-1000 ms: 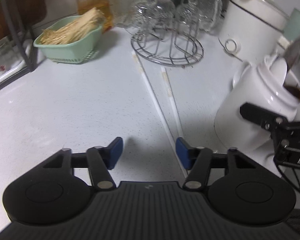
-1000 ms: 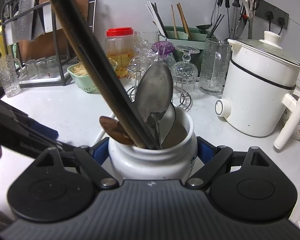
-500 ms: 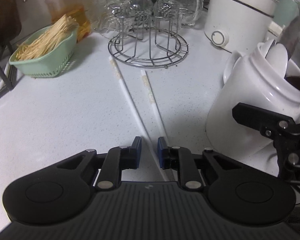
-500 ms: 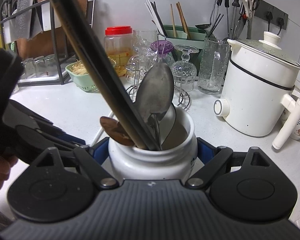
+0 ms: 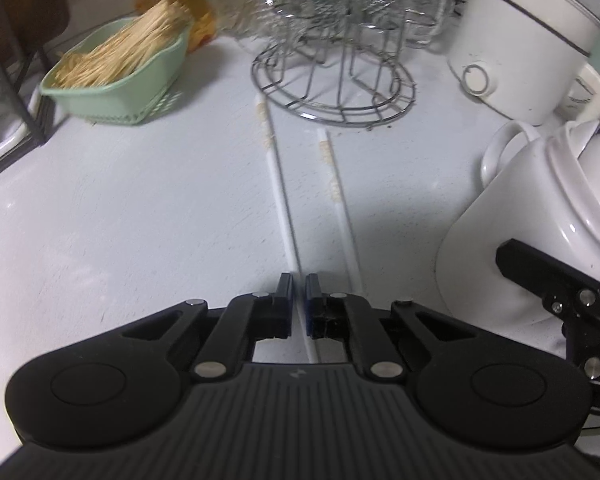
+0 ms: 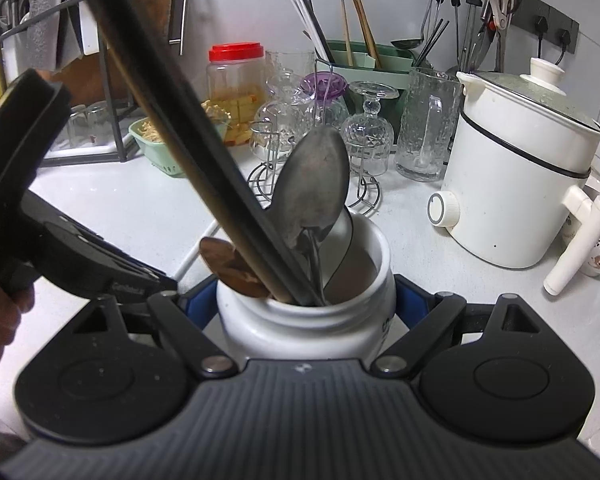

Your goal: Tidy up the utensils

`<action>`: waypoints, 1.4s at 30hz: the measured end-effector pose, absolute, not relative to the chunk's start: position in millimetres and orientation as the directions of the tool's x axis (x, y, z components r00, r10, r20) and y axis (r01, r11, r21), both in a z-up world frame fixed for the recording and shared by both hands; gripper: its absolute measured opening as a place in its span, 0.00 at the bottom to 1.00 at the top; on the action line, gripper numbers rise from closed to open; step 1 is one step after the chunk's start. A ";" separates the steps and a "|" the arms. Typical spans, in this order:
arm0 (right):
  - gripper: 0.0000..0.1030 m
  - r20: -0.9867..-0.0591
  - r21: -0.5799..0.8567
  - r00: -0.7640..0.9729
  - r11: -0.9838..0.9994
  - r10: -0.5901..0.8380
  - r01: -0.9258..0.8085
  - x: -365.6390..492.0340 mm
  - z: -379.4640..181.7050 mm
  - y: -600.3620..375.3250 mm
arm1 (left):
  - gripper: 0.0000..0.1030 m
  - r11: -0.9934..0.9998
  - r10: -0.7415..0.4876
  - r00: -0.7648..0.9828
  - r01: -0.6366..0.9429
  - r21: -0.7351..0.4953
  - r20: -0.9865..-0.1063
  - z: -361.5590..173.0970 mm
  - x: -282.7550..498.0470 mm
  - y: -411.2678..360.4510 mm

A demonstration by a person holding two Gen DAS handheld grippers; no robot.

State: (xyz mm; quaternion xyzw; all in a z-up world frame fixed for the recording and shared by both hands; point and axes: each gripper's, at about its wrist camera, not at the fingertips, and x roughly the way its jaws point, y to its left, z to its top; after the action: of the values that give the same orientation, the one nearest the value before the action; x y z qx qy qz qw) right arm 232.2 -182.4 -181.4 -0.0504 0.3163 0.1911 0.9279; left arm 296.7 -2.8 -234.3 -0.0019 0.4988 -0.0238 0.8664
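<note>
Left gripper (image 5: 299,286), seen at the bottom centre of the left wrist view, has just been closing, and its blue-padded jaws now pinch the near end of a long thin white chopstick (image 5: 278,178) that lies on the pale speckled countertop (image 5: 140,208) and runs toward the top of the frame. A second white chopstick (image 5: 334,184) lies loose just to its right, apart from the jaws. At the right edge stands a white ceramic utensil jar (image 5: 520,232), near the chopsticks, probably where they are meant to go. A green plastic basket of thin sticks (image 5: 120,76) sits at upper left, and a round wire glass rack (image 5: 334,80) at top centre. In the right wrist view, the right gripper (image 6: 303,300) at lower centre clasps the same white jar (image 6: 304,320) by its sides, jaws moderately wide around it, seemingly to steady it for loading. A tarnished metal spoon (image 6: 312,184), a brown wooden spoon (image 6: 230,266) and dark long chopsticks (image 6: 172,112) already stand inside. The left gripper's black body fills the left edge.
</note>
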 end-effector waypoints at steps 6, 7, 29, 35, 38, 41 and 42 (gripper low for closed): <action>0.88 -0.614 0.034 0.712 0.913 0.340 -0.407 234.0 -180.9 -184.5 | 0.05 0.998 -0.026 0.458 -0.043 -0.051 -0.888 -232.5 276.4 0.5; 0.88 -0.613 0.035 0.711 0.911 0.344 -0.411 233.8 -181.0 -185.1 | 0.05 0.997 -0.024 0.453 -0.054 -0.054 -0.891 -232.3 270.9 0.4; 0.88 -0.594 0.039 0.697 0.880 0.401 -0.473 236.0 -183.0 -188.8 | 0.00 0.971 -0.079 0.355 -0.186 -0.153 -0.931 -224.0 167.2 -14.4; 0.88 -0.592 0.039 0.697 0.878 0.405 -0.478 236.2 -183.6 -188.7 | 0.00 0.961 -0.096 0.367 -0.207 -0.182 -0.925 -220.4 157.9 -6.3; 0.88 -0.592 0.038 0.697 0.878 0.405 -0.478 236.1 -183.6 -188.5 | 0.01 0.968 -0.078 0.386 -0.190 -0.162 -0.919 -216.5 160.7 -4.5; 0.88 -0.592 0.039 0.697 0.878 0.405 -0.477 236.2 -183.6 -188.6 | 0.19 0.975 -0.052 0.392 -0.181 -0.132 -0.918 -216.0 169.9 -2.4; 0.88 -0.592 0.039 0.697 0.878 0.404 -0.476 236.1 -183.6 -188.5 | 0.31 0.976 -0.044 0.403 -0.179 -0.126 -0.914 -215.2 173.3 -0.9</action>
State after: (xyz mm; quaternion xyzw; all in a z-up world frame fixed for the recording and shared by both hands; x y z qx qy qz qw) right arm 236.1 -188.5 -183.6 -0.0585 0.3067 0.2395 0.9193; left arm 173.3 -0.9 -215.2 -0.1024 0.5450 0.0408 0.8312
